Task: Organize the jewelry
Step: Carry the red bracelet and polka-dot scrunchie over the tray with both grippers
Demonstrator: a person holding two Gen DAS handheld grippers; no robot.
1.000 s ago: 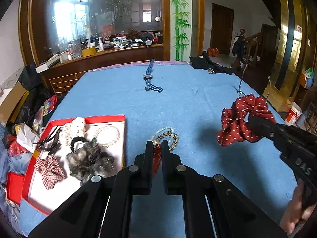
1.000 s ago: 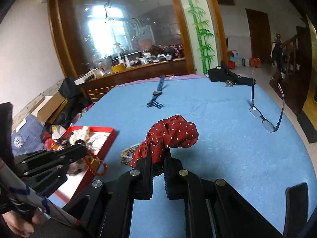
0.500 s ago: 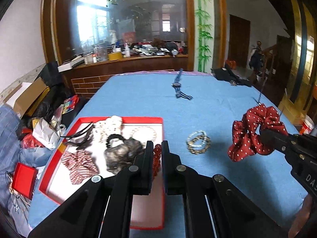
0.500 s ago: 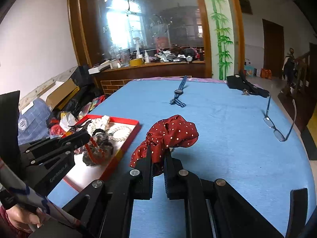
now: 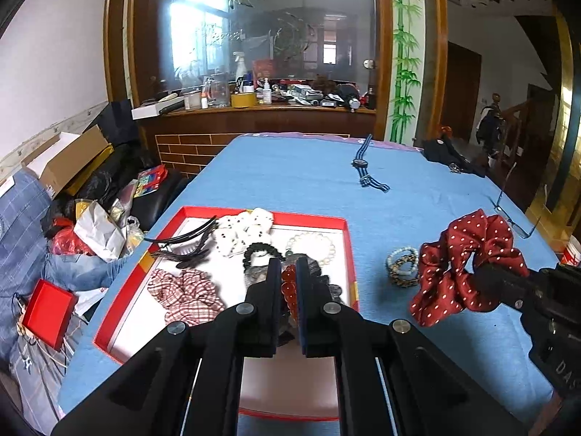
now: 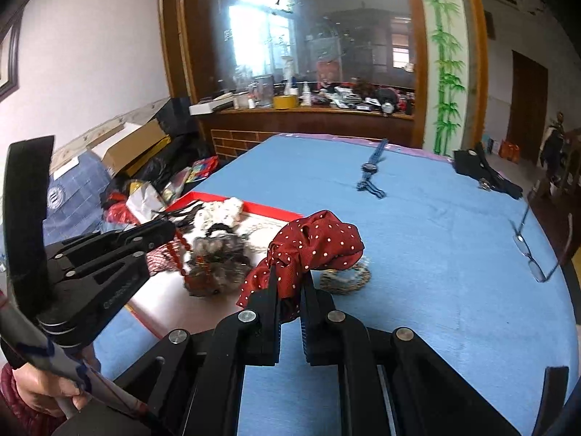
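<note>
My left gripper (image 5: 289, 272) is shut on a red bead bracelet (image 5: 289, 287) and holds it over the red-rimmed white tray (image 5: 341, 222). The bracelet hangs from it in the right wrist view (image 6: 178, 254), above a grey furry scrunchie (image 6: 218, 254). My right gripper (image 6: 290, 279) is shut on a red polka-dot scrunchie (image 6: 319, 243), held above the blue table to the right of the tray; it also shows in the left wrist view (image 5: 468, 265). The tray holds a plaid scrunchie (image 5: 185, 290), a white dotted scrunchie (image 5: 243, 232), a pearl bracelet (image 5: 312, 247) and black hair clips (image 5: 181, 243).
Beaded bracelets (image 5: 401, 267) lie on the blue cloth right of the tray. A striped-strap watch (image 5: 365, 167) lies further back. Glasses (image 6: 533, 250) sit at the right edge, a black item (image 6: 483, 170) at the back right. Clutter fills the floor to the left.
My left gripper has moved left with the red bead bracelet, from over the blue cloth to over the tray. The right gripper has kept the red scrunchie and shifted toward the tray.
</note>
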